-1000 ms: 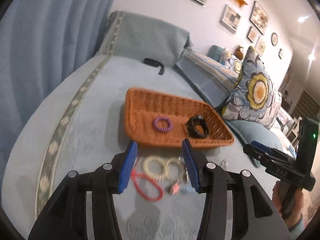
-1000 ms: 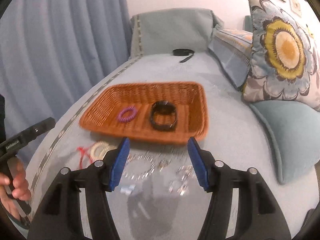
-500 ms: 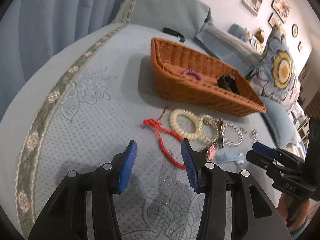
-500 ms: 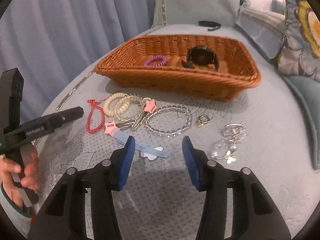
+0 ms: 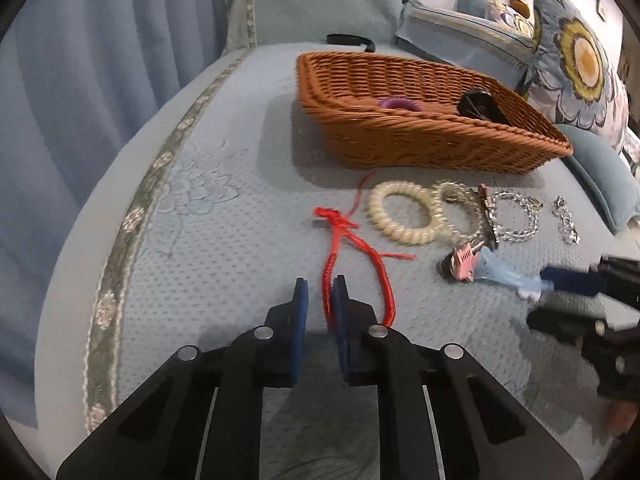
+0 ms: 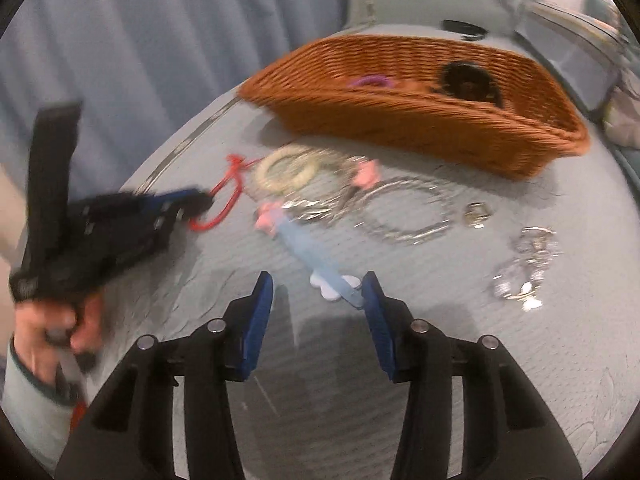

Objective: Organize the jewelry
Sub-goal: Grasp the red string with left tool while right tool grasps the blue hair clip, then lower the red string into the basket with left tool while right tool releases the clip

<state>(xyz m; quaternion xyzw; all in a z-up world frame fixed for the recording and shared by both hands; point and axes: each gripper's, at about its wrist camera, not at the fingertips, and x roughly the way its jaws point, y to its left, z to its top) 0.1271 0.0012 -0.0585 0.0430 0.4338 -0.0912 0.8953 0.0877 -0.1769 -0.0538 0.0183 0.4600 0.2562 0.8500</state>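
A woven brown basket (image 5: 432, 144) (image 6: 420, 120) sits on the blue bedspread and holds a purple hair tie (image 5: 398, 103) and a black watch (image 5: 478, 106). In front of it lie a red cord bracelet (image 5: 340, 240) (image 6: 228, 196), a cream spiral hair tie (image 5: 406, 212), clear bead bracelets (image 6: 408, 212), silver pieces (image 6: 524, 264) and a pale blue clip with pink stars (image 6: 320, 264). My left gripper (image 5: 320, 292) has its jaws nearly closed around the near end of the red cord. My right gripper (image 6: 318, 292) is open with the blue clip's end between its fingertips.
A blue curtain (image 5: 100, 60) hangs on the left. Pillows, one with a large flower print (image 5: 580, 52), line the right side. A black strap (image 5: 348, 40) lies behind the basket near the headboard cushion.
Both grippers came down and forward to the jewelry. My left gripper closed from wide open onto the red cord. My right gripper stayed open and reached the blue clip.
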